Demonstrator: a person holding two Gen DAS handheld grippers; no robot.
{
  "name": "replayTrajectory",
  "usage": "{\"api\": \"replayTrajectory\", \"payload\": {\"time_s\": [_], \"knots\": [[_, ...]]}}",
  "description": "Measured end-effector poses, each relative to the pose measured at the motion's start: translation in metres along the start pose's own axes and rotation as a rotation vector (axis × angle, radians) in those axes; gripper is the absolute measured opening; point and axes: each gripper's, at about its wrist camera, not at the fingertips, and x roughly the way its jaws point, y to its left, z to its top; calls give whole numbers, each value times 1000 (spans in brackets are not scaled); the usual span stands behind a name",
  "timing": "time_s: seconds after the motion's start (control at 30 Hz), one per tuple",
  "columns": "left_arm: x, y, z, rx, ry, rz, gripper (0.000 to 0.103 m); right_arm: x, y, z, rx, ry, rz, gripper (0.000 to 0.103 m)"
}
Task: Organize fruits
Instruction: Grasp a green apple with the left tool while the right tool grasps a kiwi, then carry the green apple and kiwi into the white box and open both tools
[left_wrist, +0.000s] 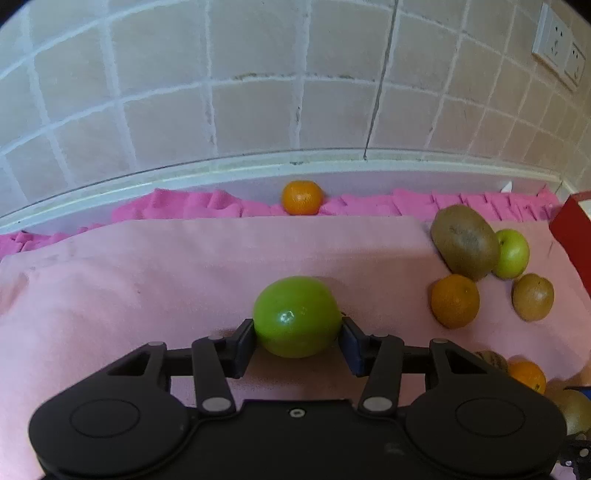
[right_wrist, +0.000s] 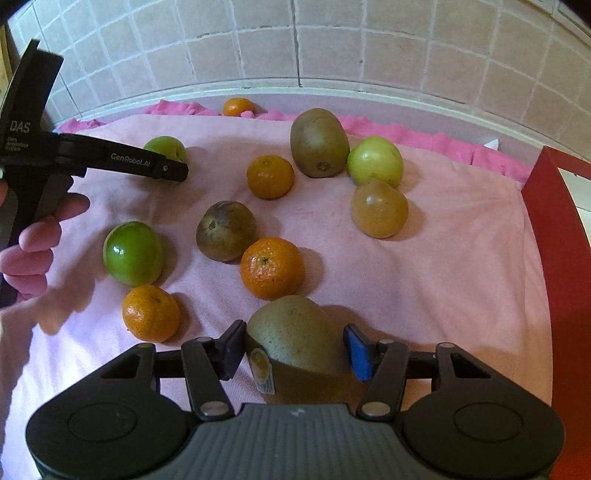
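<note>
In the left wrist view a green apple-like fruit (left_wrist: 295, 315) rests on the pale pink towel (left_wrist: 147, 280), and my left gripper (left_wrist: 297, 336) is shut on it, a pad pressed on each side. The right wrist view shows that gripper's finger (right_wrist: 162, 170) in front of the same green fruit (right_wrist: 164, 146). My right gripper (right_wrist: 295, 349) is shut on a big kiwi (right_wrist: 295, 332) with a sticker, low in that view. Loose on the towel (right_wrist: 443, 277) lie mandarins (right_wrist: 272, 267), kiwis (right_wrist: 319, 142) and two more green fruits (right_wrist: 133, 253).
A tiled wall (left_wrist: 258, 92) with a white ledge closes the back; one mandarin (left_wrist: 302, 197) sits there on a bright pink cloth. A red box (right_wrist: 561, 221) stands along the right edge. A person's hand (right_wrist: 33, 240) holds the left tool at far left.
</note>
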Motion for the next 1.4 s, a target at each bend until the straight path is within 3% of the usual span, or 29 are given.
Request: {"api": "replayTrajectory", "payload": {"time_s": [0.17, 0.4, 0.6, 0.77, 0.87, 1.03, 1.13, 1.4], "knots": [[-32, -1, 3, -7, -91, -29, 58, -27, -11, 0, 47, -52, 22, 58], [-107, -36, 37, 93, -275, -63, 58, -85, -44, 7, 135, -181, 20, 58], [-158, -103, 84, 260, -396, -191, 59, -157, -94, 11, 204, -331, -58, 58], [-170, -176, 125, 352, -447, -381, 59, -202, -150, 0, 276, -410, -201, 58], [-151, -228, 143, 391, -414, -474, 59, -214, -187, -11, 343, -416, -268, 58], [-87, -310, 146, 426, -262, -594, 59, -205, -242, -33, 444, -366, -308, 58], [-47, -347, 133, 422, -154, -610, 59, -183, -263, -43, 498, -320, -283, 58], [48, -388, 104, 387, 82, -583, 59, -119, -290, -60, 558, -176, -223, 59]]}}
